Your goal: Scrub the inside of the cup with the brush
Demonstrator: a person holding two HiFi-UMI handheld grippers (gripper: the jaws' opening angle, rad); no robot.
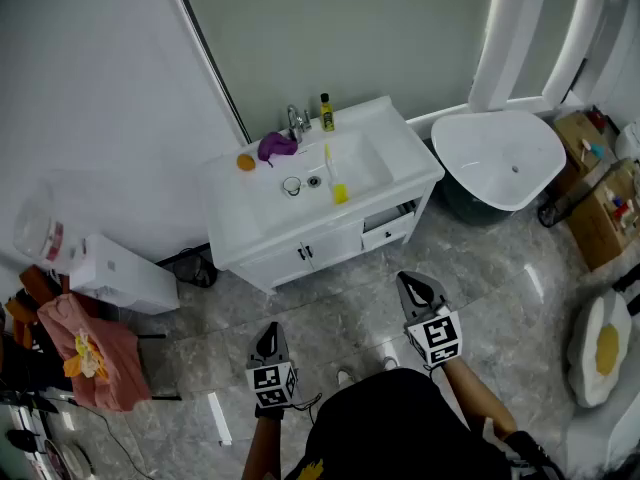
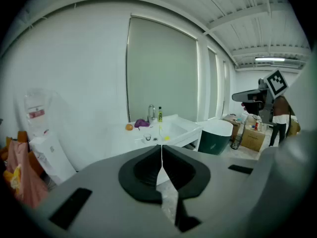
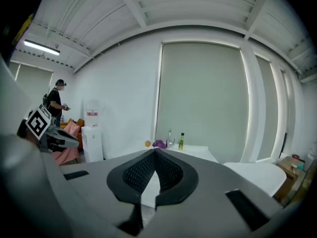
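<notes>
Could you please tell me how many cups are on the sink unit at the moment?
1. A clear cup stands on the white sink unit, just left of the drain, with the yellow brush to the drain's right. Any inside the cabinet would be hidden.

right gripper point(image 3: 155, 150): black ribbed jaws pressed together, nothing between | ahead: white vanity counter point(image 3: 200, 150) bearing chrome faucet point(image 3: 170, 137), yellow bottle with black cap point(image 3: 182, 142), crumpled purple cloth point(image 3: 159, 144), small orange round object point(image 3: 147, 144) | right: white oval bathtub point(image 3: 257, 175) | left: left gripper point(image 3: 73, 142), white water dispenser point(image 3: 91, 135), standing person point(image 3: 55, 104) far back
</notes>
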